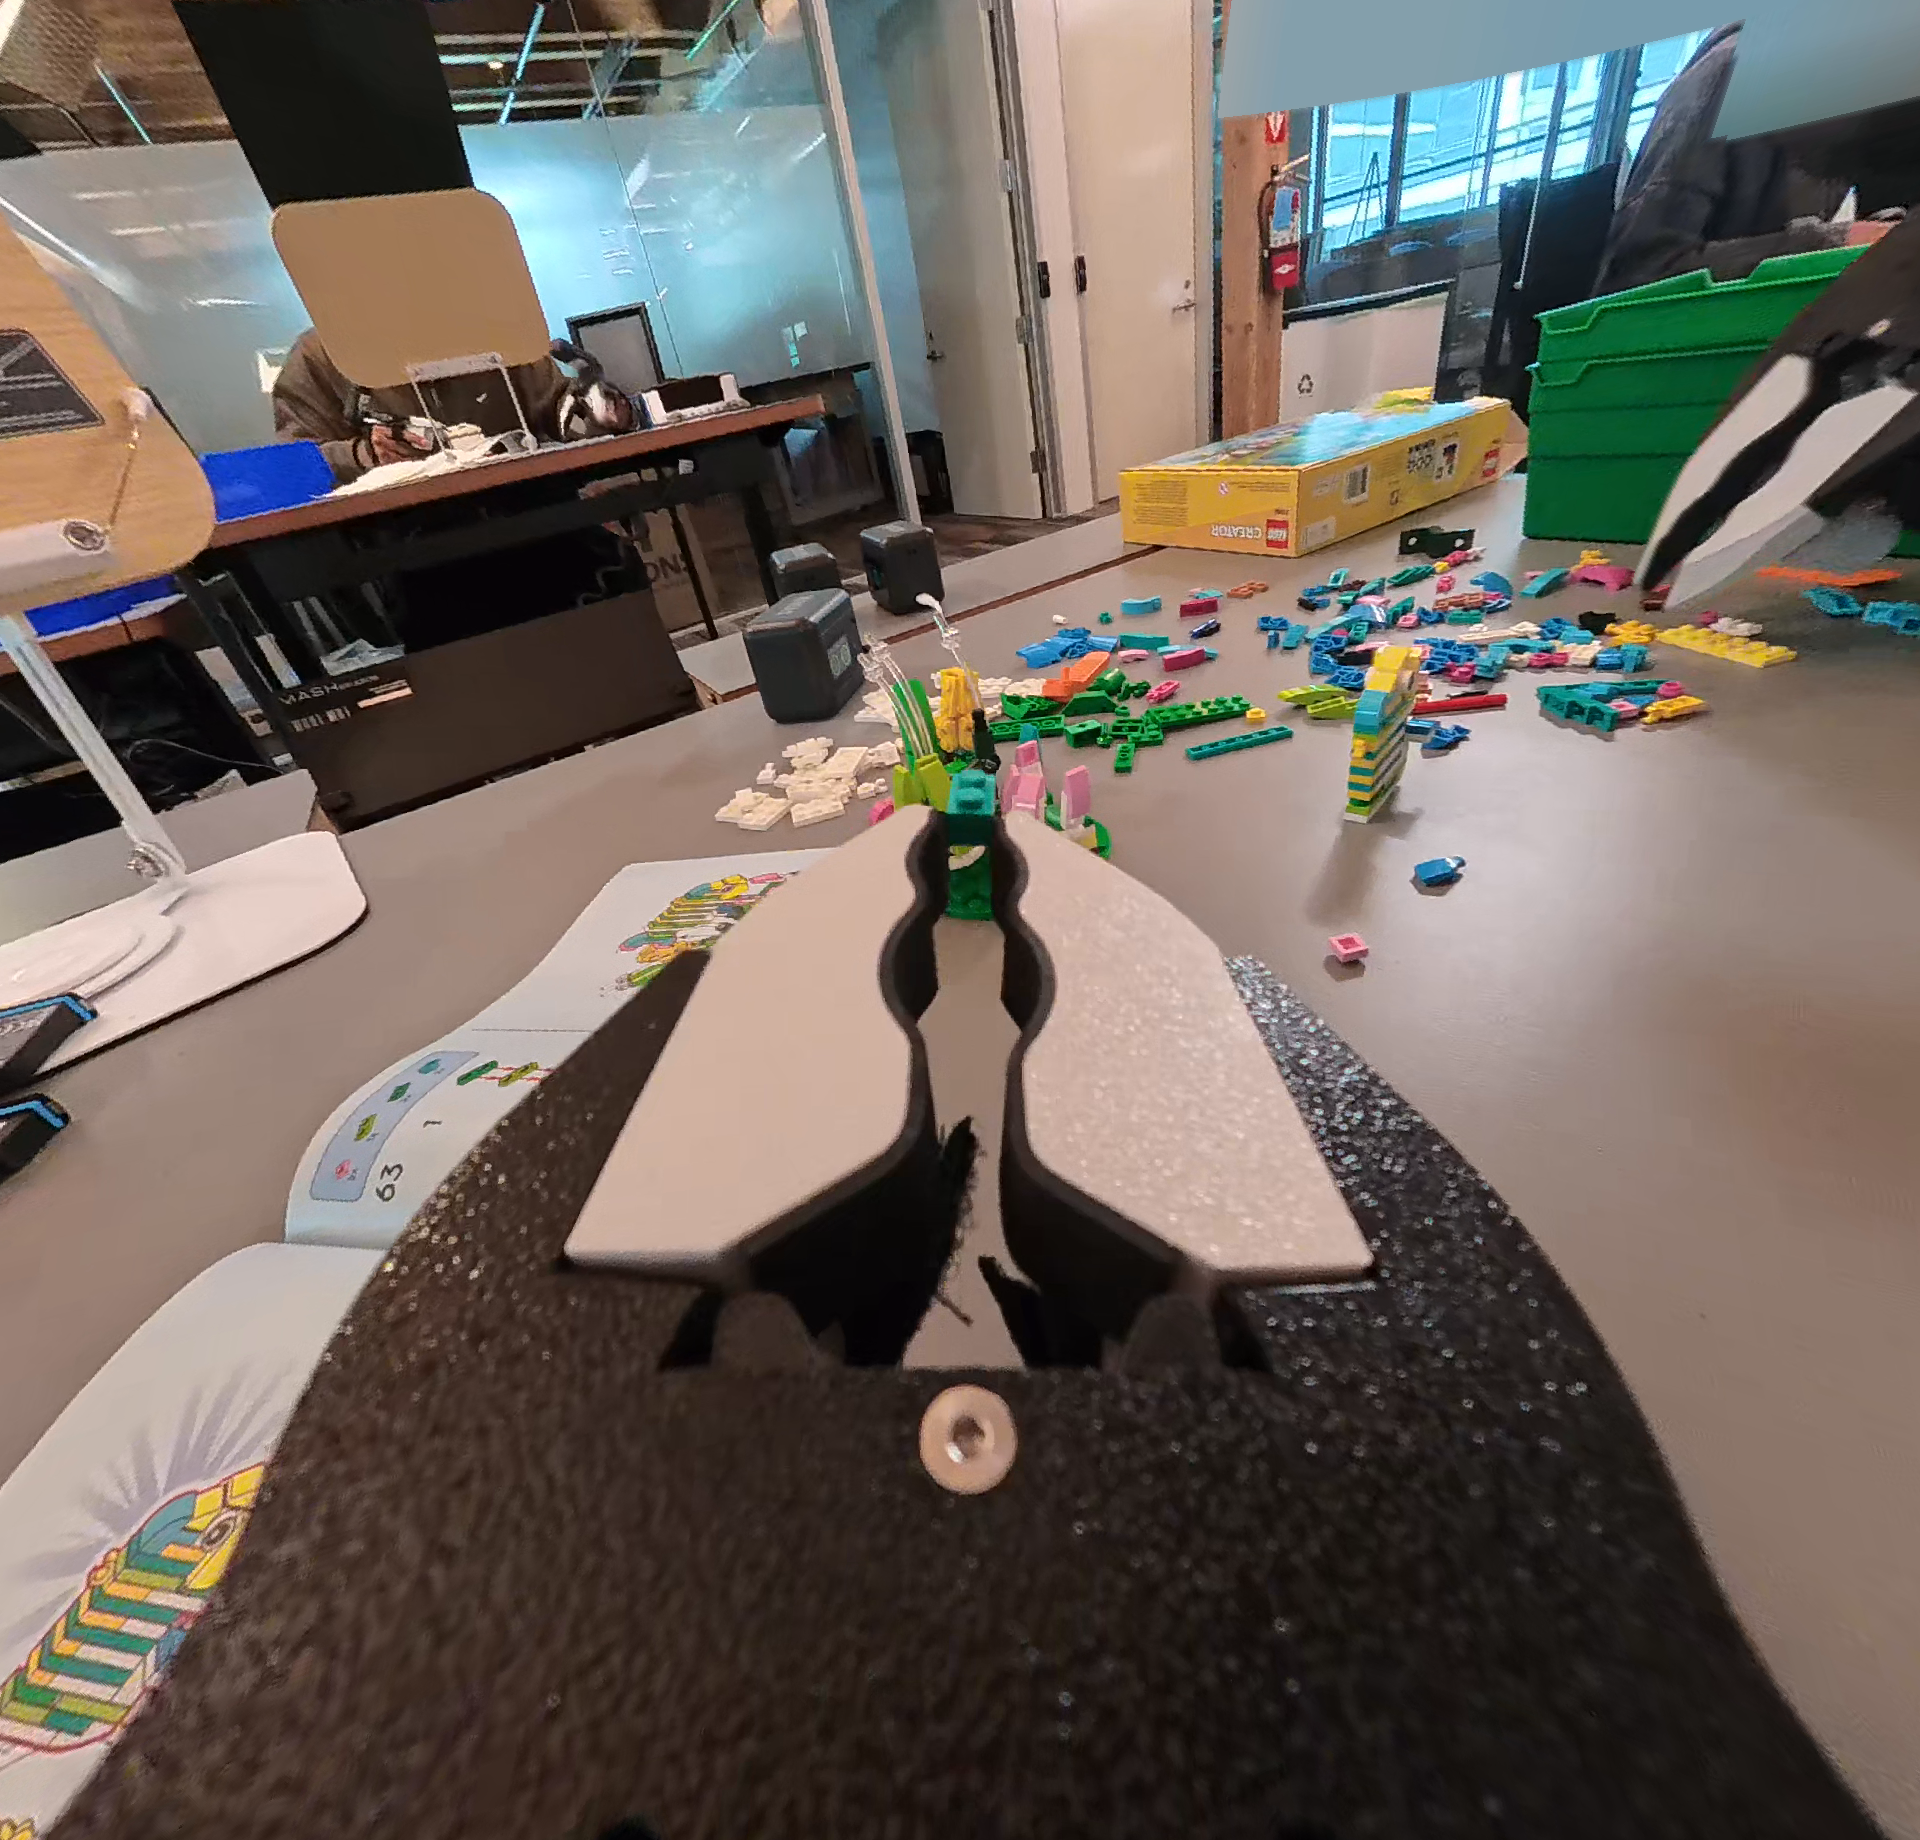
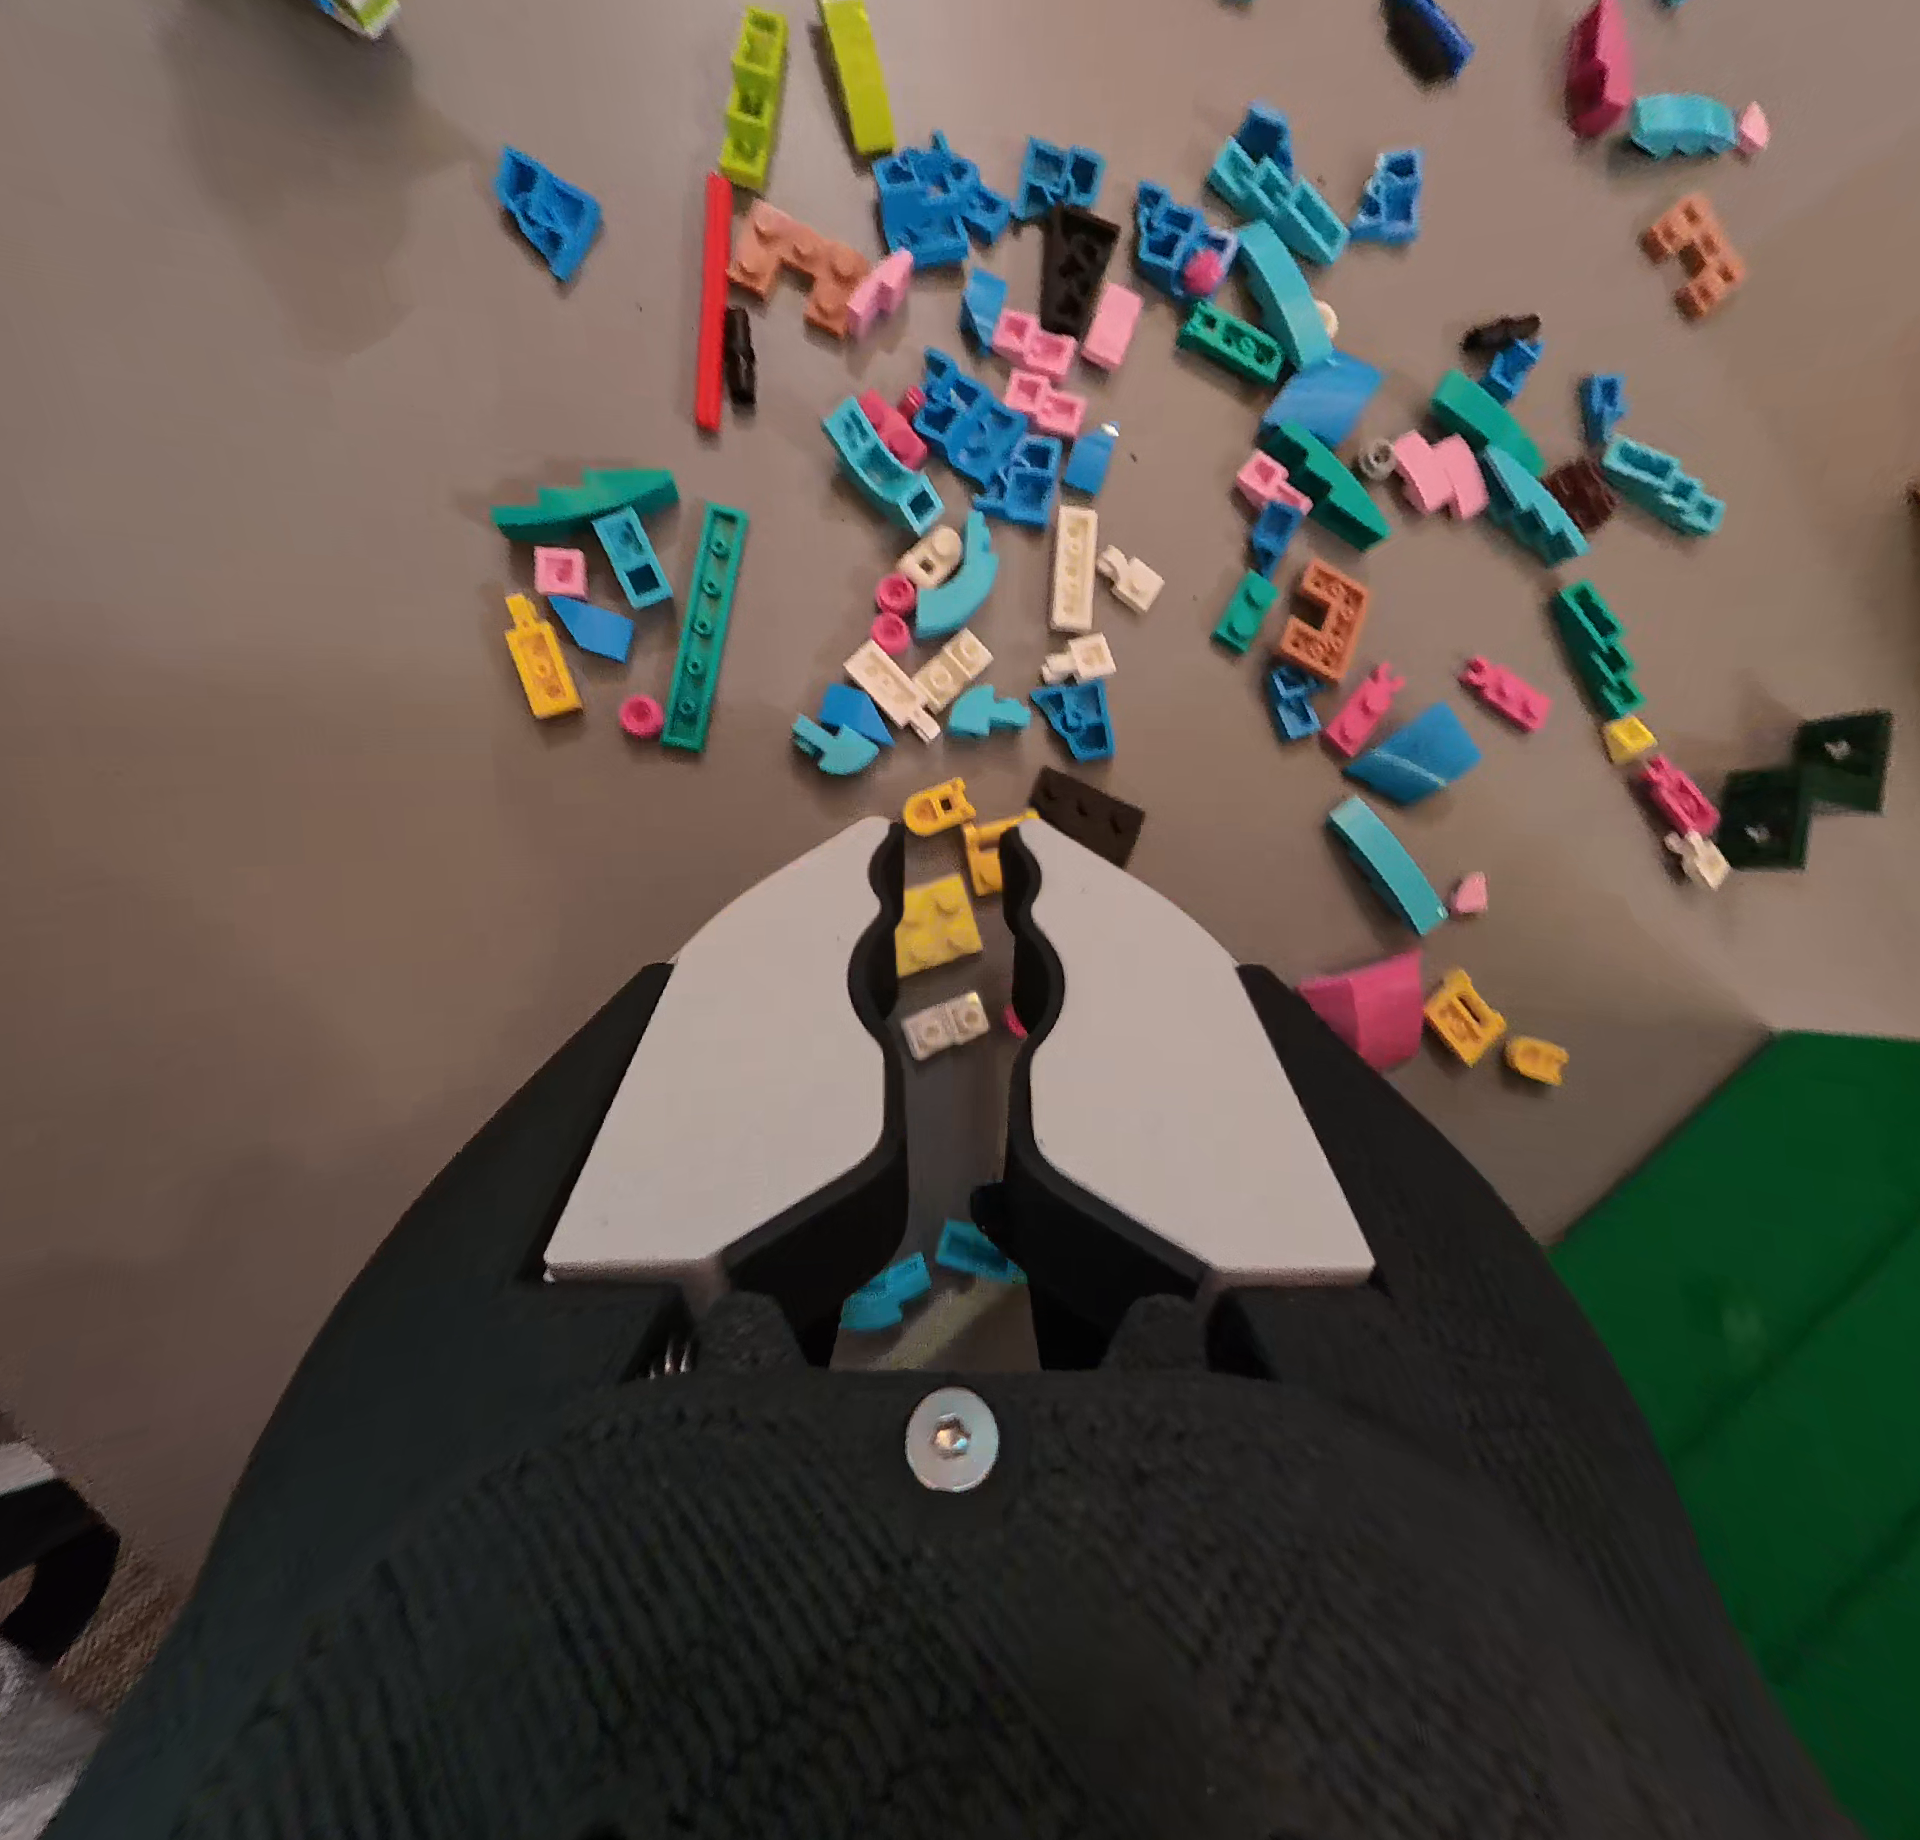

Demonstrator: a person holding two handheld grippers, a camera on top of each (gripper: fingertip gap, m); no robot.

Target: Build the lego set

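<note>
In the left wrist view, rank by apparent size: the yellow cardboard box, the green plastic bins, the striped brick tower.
1. Green plastic bins, partly cut off
2. Yellow cardboard box, a close second
3. Striped brick tower, though nearer the camera

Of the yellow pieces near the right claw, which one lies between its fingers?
The square yellow plate, lying studs-up on the table between the right claw's fingers. The other yellow pieces lie at its tips or off to the sides.
</note>
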